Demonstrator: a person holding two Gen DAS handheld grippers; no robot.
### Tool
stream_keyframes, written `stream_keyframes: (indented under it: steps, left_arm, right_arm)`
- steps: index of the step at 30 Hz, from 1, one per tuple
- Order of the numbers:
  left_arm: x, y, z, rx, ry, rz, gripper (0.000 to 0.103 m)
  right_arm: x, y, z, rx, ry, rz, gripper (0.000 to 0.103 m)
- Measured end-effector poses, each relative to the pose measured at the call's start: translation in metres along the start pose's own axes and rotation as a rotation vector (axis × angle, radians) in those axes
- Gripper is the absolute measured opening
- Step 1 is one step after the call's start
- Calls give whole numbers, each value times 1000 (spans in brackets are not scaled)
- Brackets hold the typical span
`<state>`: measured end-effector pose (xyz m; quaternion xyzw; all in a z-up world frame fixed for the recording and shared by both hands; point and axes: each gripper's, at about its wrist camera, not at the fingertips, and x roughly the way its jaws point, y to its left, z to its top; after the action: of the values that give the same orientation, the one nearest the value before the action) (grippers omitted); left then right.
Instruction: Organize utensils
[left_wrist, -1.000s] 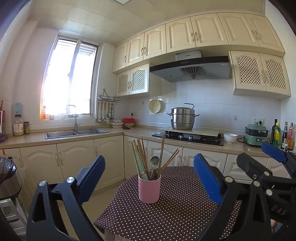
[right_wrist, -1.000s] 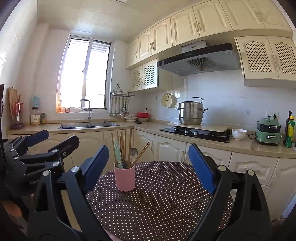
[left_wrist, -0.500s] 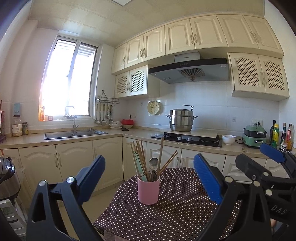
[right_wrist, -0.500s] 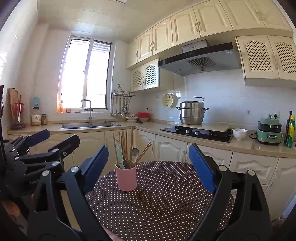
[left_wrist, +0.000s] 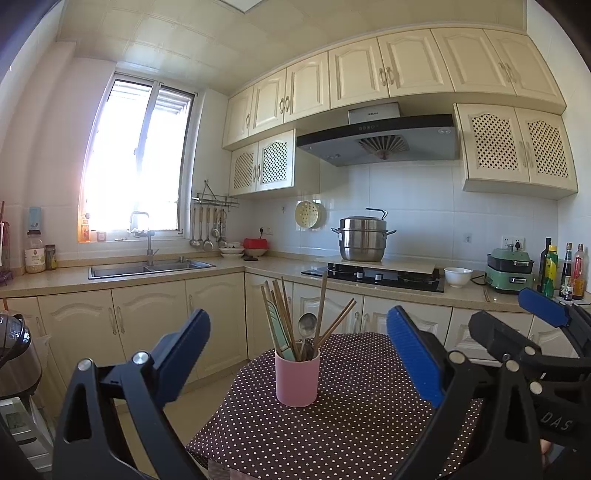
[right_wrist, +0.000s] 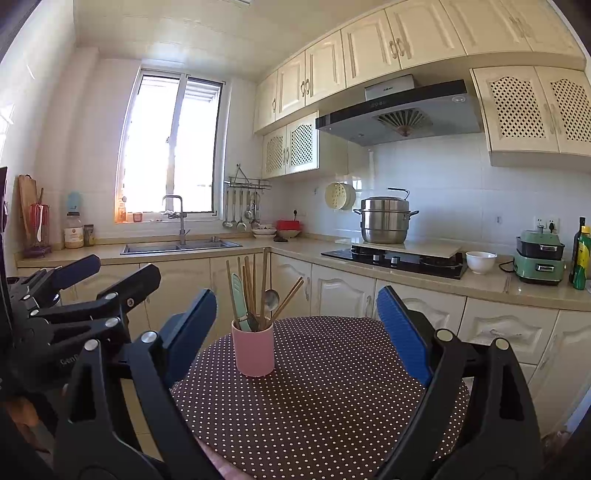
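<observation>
Utensils (left_wrist: 295, 325): chopsticks, a metal spoon (left_wrist: 307, 325) and a pale green flat piece stand together in the pink cup (left_wrist: 297, 380); handles fan outward above the rim, one chopstick leaning far to the right
Pink cup: upright on the dotted tabletop (left_wrist: 351, 424), toward its far left part; in the right wrist view the same cup (right_wrist: 253, 349) stands left of centre
Loose items: none visible on the cloth in either view
Left tongs (left_wrist: 299, 354): spread wide, nothing between the blue pads; held short of the cup, which sits centred in the gap as the camera sees it
Right tongs (right_wrist: 295, 332): spread wide, nothing held; held short of the tabletop edge, cup toward the left pad (right_wrist: 192, 332)
Relative position: each of the tongs shows at the edge of the other's view, side by side, both level and facing the cup
Step in hand: judged as a standoff pose. The scene fits two stages equally: utensils gathered in the cup with sorting to follow, or utensils already collected there as the finished arrangement
Next move: not settled by these views. Any approach to the cup would call for a narrow, top-down entry among the crowded handles, with the light cup steadied against tipping
Risk: the leaning chopstick may snag a pad
</observation>
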<state>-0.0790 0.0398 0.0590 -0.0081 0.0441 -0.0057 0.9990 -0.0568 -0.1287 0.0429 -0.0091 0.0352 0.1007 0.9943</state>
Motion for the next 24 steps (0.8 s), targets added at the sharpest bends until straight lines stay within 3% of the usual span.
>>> stream_keyframes:
  steps: [24]
  left_arm:
    - [6, 1, -3, 3, -1, 4, 95]
  right_arm:
    - [3, -1, -4, 8, 11, 5, 87]
